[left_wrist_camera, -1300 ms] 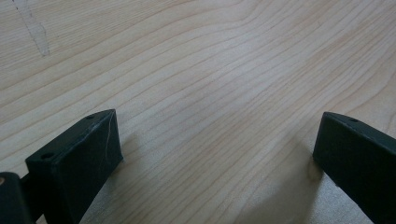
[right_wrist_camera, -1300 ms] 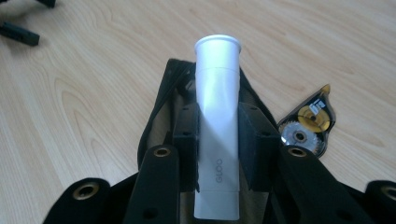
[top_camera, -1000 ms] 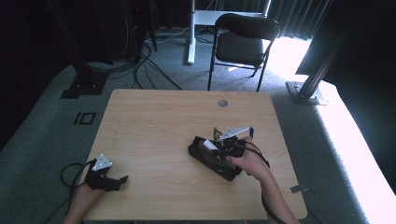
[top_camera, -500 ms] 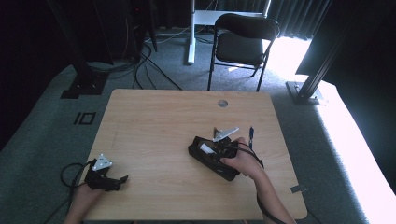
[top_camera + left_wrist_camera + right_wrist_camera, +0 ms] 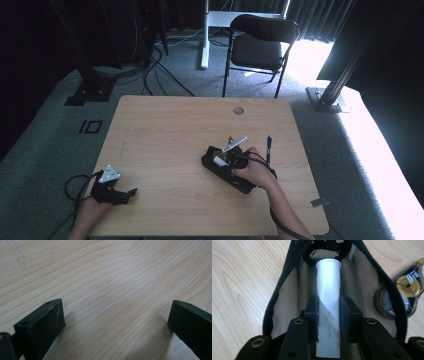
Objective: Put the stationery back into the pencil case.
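Note:
A black zip pouch (image 5: 223,169) lies open on the wooden table (image 5: 170,135), right of centre. My right gripper (image 5: 328,310) is shut on a white glue stick (image 5: 328,302) marked GLOO and holds it down inside the pouch's (image 5: 287,297) tan lining. In the high view the right gripper (image 5: 231,157) sits over the pouch with its grey plate up. A correction tape dispenser (image 5: 405,287) rests against the pouch's right edge. My left gripper (image 5: 119,192) rests at the table's front left corner, and its jaws stand wide apart over bare wood (image 5: 112,290).
A dark blue pen (image 5: 268,146) lies on the table just right of the pouch. A round grommet hole (image 5: 238,110) sits near the far edge. Beyond the table stand a black chair (image 5: 260,47) and cables on the floor.
The right gripper has moved a little toward the near side and lowered over the open pouch with the glue stick. The left gripper has stayed put.

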Demonstrator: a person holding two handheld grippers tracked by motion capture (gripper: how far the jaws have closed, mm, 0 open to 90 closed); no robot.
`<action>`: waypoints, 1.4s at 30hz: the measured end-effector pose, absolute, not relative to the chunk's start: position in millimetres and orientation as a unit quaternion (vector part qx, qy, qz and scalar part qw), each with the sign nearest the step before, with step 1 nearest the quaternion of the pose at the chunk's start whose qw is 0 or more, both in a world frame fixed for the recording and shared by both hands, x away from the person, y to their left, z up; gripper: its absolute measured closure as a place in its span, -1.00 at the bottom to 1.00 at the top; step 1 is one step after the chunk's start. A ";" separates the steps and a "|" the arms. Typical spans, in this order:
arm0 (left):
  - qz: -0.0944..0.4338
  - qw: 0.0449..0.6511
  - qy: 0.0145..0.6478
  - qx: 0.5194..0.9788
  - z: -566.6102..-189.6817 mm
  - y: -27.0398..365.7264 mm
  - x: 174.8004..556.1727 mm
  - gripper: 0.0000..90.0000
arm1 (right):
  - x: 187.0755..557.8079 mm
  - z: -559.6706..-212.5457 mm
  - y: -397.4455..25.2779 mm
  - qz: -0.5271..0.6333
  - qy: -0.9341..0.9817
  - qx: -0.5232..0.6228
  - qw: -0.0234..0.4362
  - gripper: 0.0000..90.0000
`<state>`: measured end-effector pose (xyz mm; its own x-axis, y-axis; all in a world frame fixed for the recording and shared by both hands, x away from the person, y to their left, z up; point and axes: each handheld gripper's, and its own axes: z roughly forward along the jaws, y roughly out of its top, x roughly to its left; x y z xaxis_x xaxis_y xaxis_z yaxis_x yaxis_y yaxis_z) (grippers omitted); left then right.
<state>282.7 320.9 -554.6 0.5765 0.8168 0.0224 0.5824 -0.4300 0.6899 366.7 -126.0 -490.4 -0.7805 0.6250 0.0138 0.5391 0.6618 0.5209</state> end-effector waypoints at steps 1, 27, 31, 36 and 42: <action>0.180 0.325 0.423 0.826 -554.6 320.9 282.7 -0.97 | 367.6 -491.3 -125.3 0.258 0.908 0.321 0.082 0.56; 0.180 0.325 0.423 0.826 -554.5 321.0 282.7 -0.97 | 368.0 -483.9 -122.4 0.263 0.905 0.326 0.070 0.50; 0.180 0.325 0.423 0.826 -554.6 321.0 282.7 -0.97 | 365.6 -471.4 -131.8 0.288 0.897 0.328 0.072 0.51; 0.180 0.325 0.423 0.826 -554.6 320.9 282.7 -0.97 | 363.9 -457.8 -145.1 0.332 0.879 0.333 0.075 0.51; 0.180 0.325 0.423 0.826 -554.6 321.0 282.7 -0.97 | 366.4 -446.3 -160.4 0.369 0.855 0.351 0.099 0.51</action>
